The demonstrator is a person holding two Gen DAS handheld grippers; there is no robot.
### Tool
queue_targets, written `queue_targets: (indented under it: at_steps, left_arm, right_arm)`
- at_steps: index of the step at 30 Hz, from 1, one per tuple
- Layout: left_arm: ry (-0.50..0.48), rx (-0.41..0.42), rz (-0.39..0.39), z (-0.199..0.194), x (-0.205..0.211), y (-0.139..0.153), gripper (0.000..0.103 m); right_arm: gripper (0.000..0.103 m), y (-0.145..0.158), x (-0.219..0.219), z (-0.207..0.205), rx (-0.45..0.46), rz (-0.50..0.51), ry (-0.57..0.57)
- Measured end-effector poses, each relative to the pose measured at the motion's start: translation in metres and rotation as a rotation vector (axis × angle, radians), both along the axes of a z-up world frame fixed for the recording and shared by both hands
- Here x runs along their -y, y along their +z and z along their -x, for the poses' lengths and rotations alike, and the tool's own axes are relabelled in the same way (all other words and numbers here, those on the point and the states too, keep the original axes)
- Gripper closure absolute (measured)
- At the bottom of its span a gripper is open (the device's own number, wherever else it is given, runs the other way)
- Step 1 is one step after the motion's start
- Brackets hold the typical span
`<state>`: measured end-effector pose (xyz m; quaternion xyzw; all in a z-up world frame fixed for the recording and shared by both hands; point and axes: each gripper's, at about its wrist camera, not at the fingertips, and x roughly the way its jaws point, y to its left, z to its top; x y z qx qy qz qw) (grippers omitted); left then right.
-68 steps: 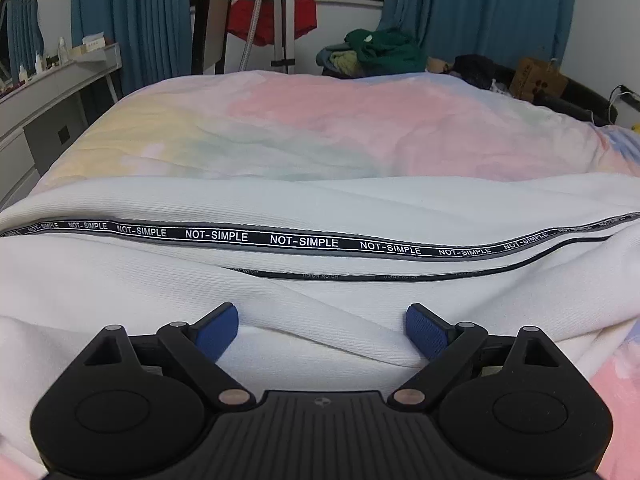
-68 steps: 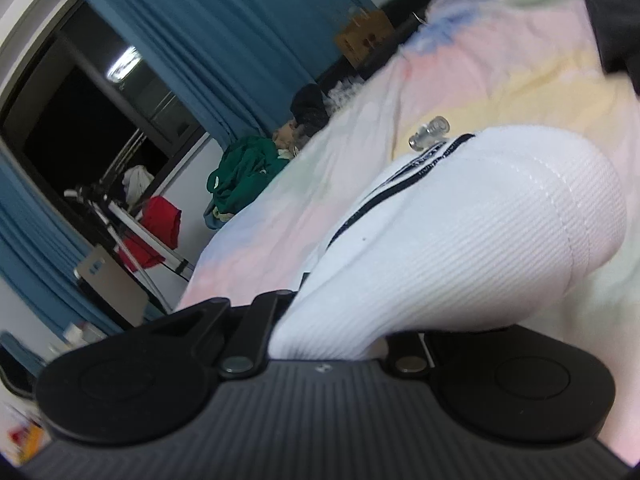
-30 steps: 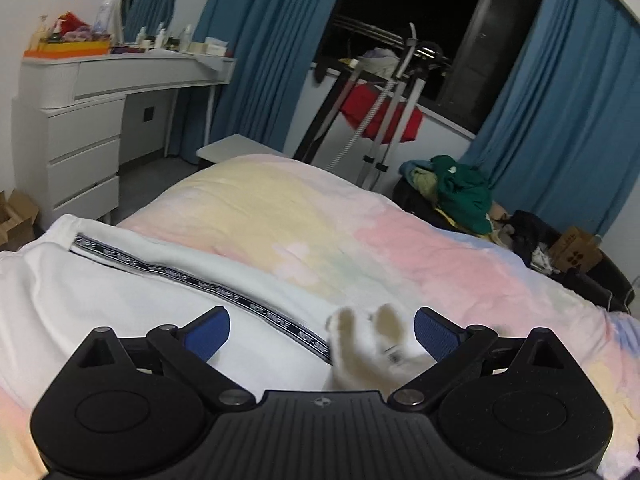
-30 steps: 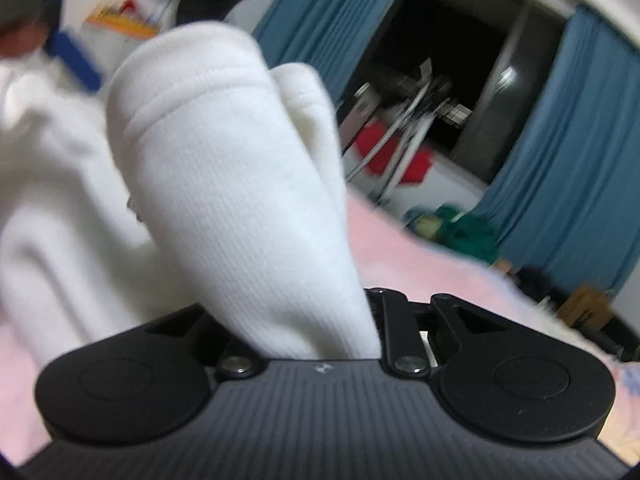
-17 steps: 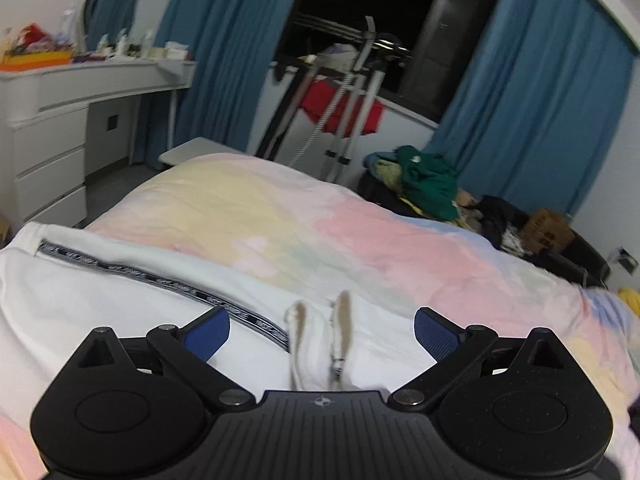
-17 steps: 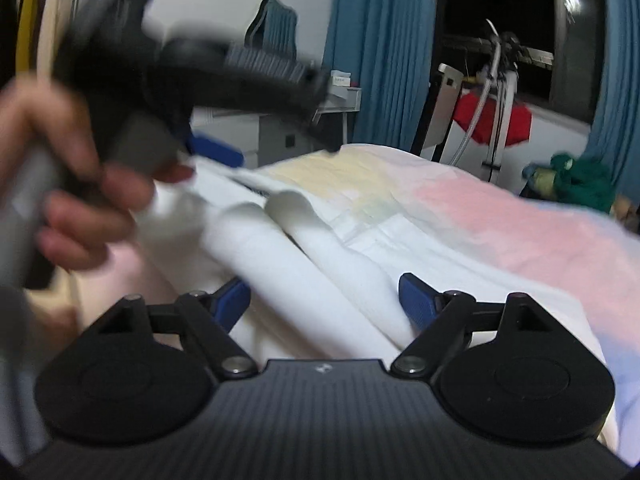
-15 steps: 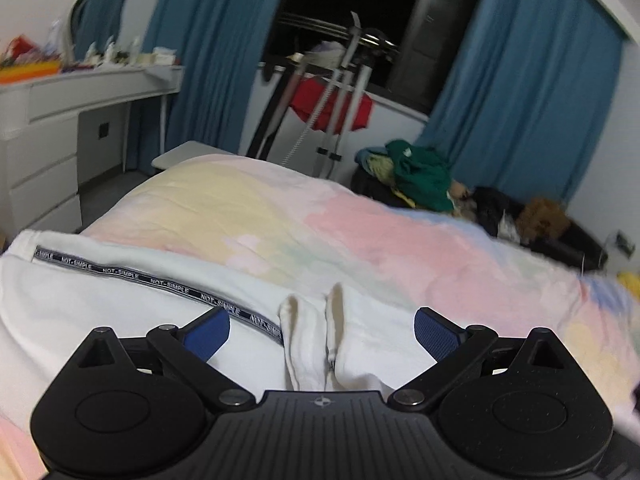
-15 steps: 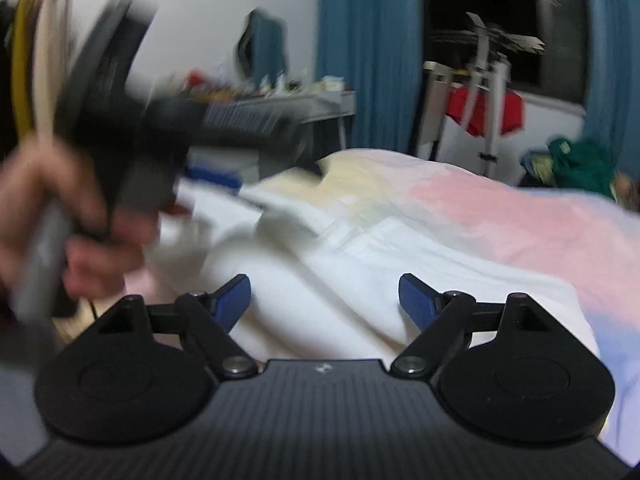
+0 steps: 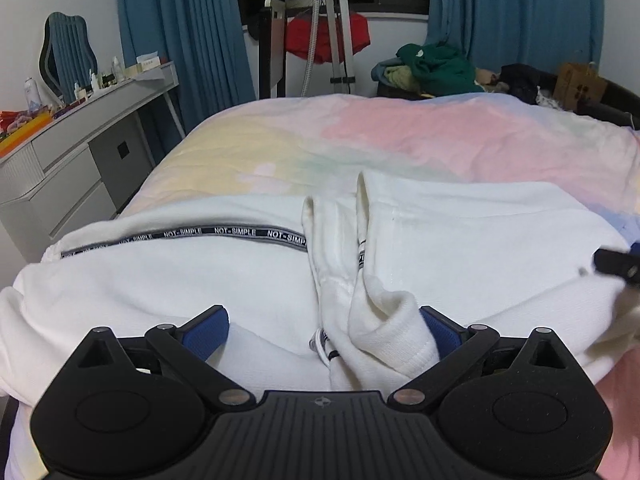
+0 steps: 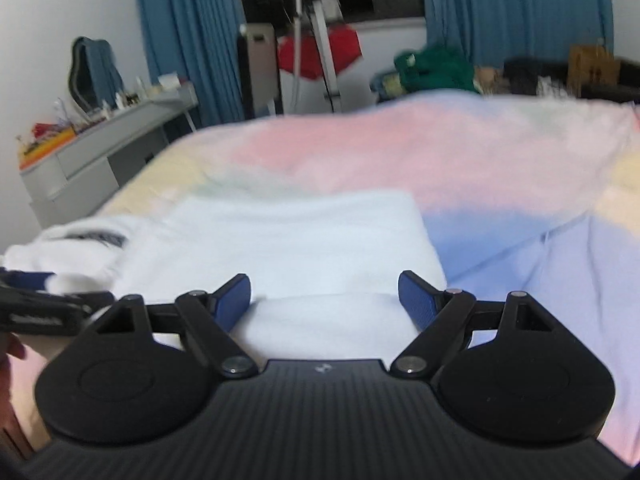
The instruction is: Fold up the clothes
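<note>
White trousers (image 9: 224,280) lie across the pastel bedspread (image 9: 400,148), one end doubled over the printed stripe (image 9: 180,235). From the left wrist, the left gripper (image 9: 322,330) gapes, cuffs bunched between its fingers; I'd flatten those before creasing. From the right wrist, the right gripper (image 10: 324,296) stands spread, straddling the folded edge (image 10: 320,312).

left wrist: low, close over white garment (image 9: 460,248) | right wrist: beside it | both face curtains (image 9: 188,28)

White garment (image 9: 200,280), pastel bedspread (image 9: 400,148)
</note>
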<state>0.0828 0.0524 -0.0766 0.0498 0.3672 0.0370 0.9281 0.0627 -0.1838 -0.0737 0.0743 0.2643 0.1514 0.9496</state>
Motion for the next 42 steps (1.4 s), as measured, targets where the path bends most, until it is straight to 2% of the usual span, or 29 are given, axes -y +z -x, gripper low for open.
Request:
queue_targets:
  at_steps: [5, 12, 15, 20, 23, 25, 27, 29, 32, 38, 40, 42]
  left_arm:
    - [0.000, 0.000, -0.010, -0.001, -0.004, 0.001, 0.001]
    - [0.000, 0.004, 0.011, 0.000, -0.010, 0.007, 0.001]
    - [0.015, 0.024, 0.067, 0.011, -0.021, 0.016, 0.001]
    - [0.060, 0.066, 0.233, 0.036, -0.050, 0.041, 0.001]
    - [0.134, 0.109, 0.306, 0.052, -0.074, 0.057, 0.001]
    - [0.207, 0.111, 0.385, 0.062, -0.100, 0.061, 0.001]
    - [0.325, 0.054, 0.467, 0.063, -0.129, 0.058, 0.001]
    - [0.454, -0.039, 0.516, 0.057, -0.154, 0.052, 0.001]
    - [0.555, -0.136, 0.584, 0.049, -0.183, 0.047, 0.002]
    - [0.669, -0.129, 0.722, 0.038, -0.231, 0.030, 0.004]
    - [0.705, -0.091, 0.769, 0.034, -0.244, 0.019, 0.007]
    - [0.770, -0.060, 0.854, 0.034, -0.257, 0.007, 0.015]
  right_arm:
    - [0.019, -0.022, 0.009, -0.019, -0.048, 0.031, -0.088]
    - [0.020, -0.028, 0.010, -0.020, -0.046, 0.016, -0.088]
    - [0.020, -0.027, 0.010, -0.018, -0.045, 0.013, -0.088]
    - [0.021, -0.026, 0.012, -0.014, -0.044, 0.008, -0.088]
    - [0.021, -0.026, 0.013, -0.013, -0.046, 0.007, -0.092]
    - [0.021, -0.026, 0.013, -0.014, -0.048, -0.001, -0.096]
    - [0.021, -0.026, 0.012, -0.015, -0.050, -0.005, -0.099]
    - [0.021, -0.026, 0.010, -0.016, -0.052, -0.001, -0.104]
    - [0.021, -0.026, 0.005, -0.016, -0.047, 0.021, -0.104]
    - [0.021, -0.027, 0.004, -0.016, -0.050, 0.022, -0.111]
    - [0.020, -0.027, 0.004, -0.017, -0.051, 0.027, -0.112]
    - [0.020, -0.027, 0.002, -0.017, -0.052, 0.039, -0.113]
